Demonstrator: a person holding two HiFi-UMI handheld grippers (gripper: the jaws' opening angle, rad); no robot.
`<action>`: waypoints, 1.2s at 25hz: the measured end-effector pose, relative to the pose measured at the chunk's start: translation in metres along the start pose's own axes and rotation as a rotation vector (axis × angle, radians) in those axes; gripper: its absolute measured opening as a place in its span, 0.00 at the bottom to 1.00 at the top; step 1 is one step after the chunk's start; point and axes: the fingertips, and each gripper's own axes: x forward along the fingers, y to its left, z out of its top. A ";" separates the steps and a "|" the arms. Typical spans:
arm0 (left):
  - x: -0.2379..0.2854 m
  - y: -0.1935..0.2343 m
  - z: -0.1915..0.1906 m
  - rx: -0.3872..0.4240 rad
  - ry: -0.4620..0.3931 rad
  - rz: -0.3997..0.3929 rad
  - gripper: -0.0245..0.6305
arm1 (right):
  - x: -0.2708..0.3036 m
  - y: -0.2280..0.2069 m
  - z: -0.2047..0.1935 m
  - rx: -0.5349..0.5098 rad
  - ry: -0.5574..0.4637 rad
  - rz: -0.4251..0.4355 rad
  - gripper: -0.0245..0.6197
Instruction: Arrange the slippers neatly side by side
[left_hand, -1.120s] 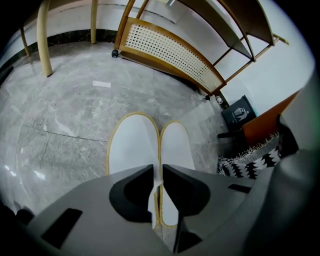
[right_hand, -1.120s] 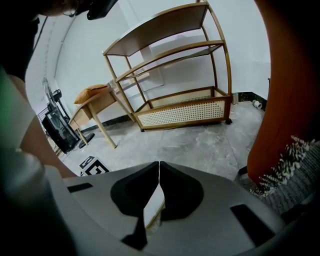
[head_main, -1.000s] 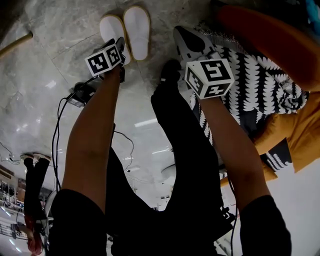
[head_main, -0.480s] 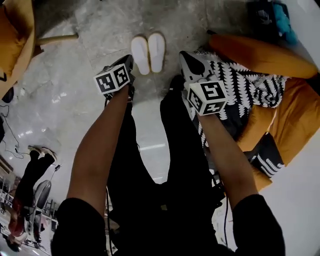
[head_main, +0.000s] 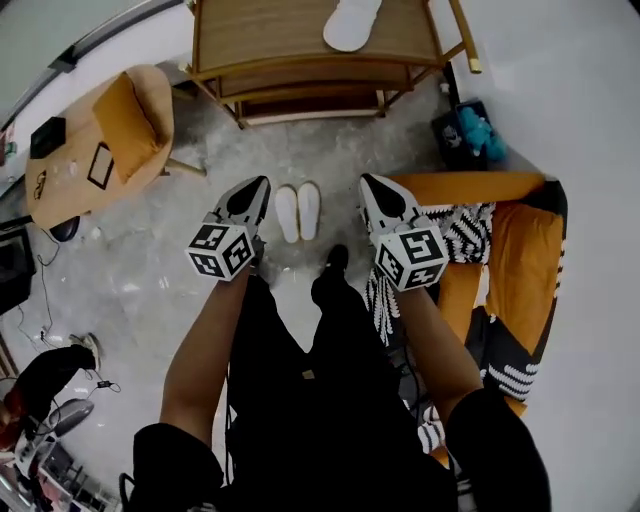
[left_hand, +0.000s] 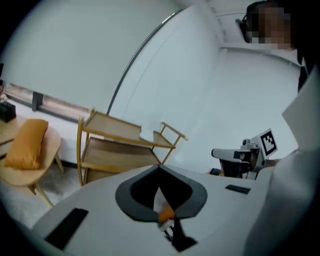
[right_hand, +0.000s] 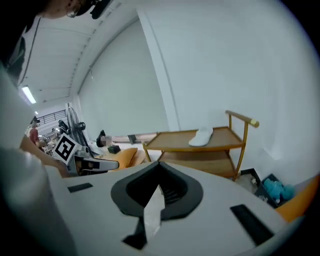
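— Head view first: where were the two soft white slippers (head_main: 298, 212)?
— They lay on the grey stone floor (head_main: 150, 260), close side by side. The pair was just past the person's feet, between the two tongs.
— Were the tongs holding them?
— No. The left gripper (head_main: 262, 183) was up in the air, just left of the pair. Its jaws were pressed together with nothing in them. The right gripper (head_main: 364, 181) was the same on the other side, tight and empty.
— Anything else?
— One more white slipper (head_main: 352, 22) lay on top of the wooden shelf cart (head_main: 260, 35) by the wall. An orange cushion (head_main: 132, 118) sat on a round wooden chair (head_main: 60, 175).
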 end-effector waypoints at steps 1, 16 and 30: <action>-0.013 -0.017 0.026 0.027 -0.043 -0.001 0.06 | -0.016 0.005 0.023 -0.002 -0.032 0.016 0.09; -0.193 -0.228 0.225 0.404 -0.556 0.054 0.06 | -0.221 0.064 0.208 -0.172 -0.472 0.176 0.09; -0.249 -0.235 0.189 0.315 -0.570 0.047 0.06 | -0.246 0.081 0.185 -0.131 -0.511 0.266 0.09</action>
